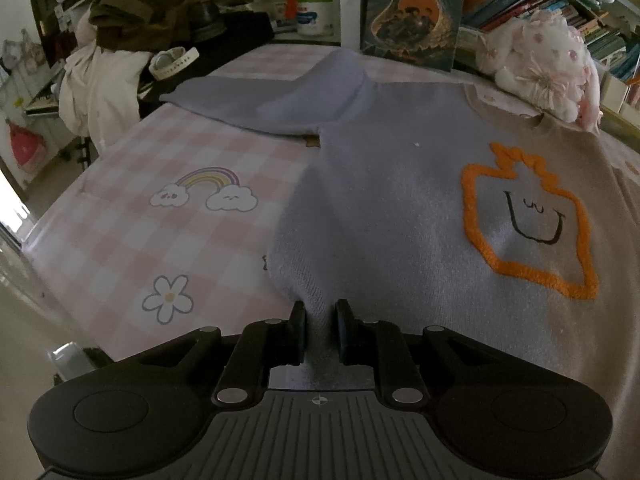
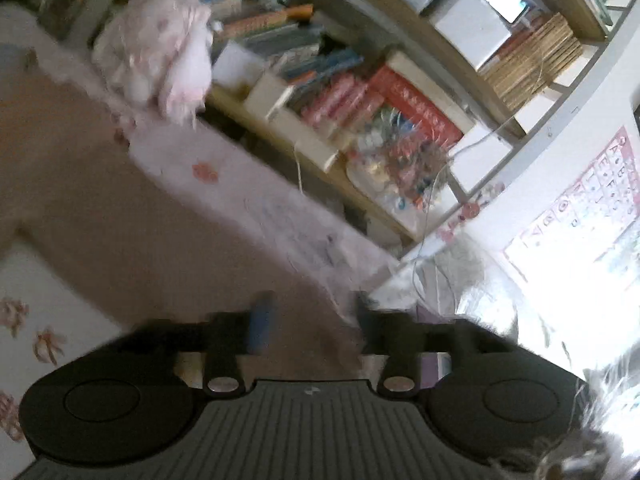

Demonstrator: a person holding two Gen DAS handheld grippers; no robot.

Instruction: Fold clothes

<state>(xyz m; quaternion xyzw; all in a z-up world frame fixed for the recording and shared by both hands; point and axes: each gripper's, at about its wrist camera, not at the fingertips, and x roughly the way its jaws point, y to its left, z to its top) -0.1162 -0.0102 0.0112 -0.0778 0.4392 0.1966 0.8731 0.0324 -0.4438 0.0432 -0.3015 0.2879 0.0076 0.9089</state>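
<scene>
A sweater, lavender on its left half (image 1: pixel 384 184) and beige on its right half, lies spread on the bed with an orange outlined smiling shape (image 1: pixel 528 224) on its chest. Its lavender sleeve (image 1: pixel 256 100) stretches to the far left. My left gripper (image 1: pixel 320 328) is shut on the sweater's lavender bottom corner. In the blurred right wrist view the beige part (image 2: pixel 100 208) lies below and a beige strip runs between the jaws. My right gripper (image 2: pixel 308 324) stands wide open over it.
The bed has a pink checked sheet (image 1: pixel 160 216) with a rainbow and a flower print. A plush toy (image 1: pixel 548 68) and a book (image 1: pixel 416 12) stand at the far edge. A chair heaped with clothes (image 1: pixel 108 64) stands left. Bookshelves (image 2: pixel 360 92) fill the right side.
</scene>
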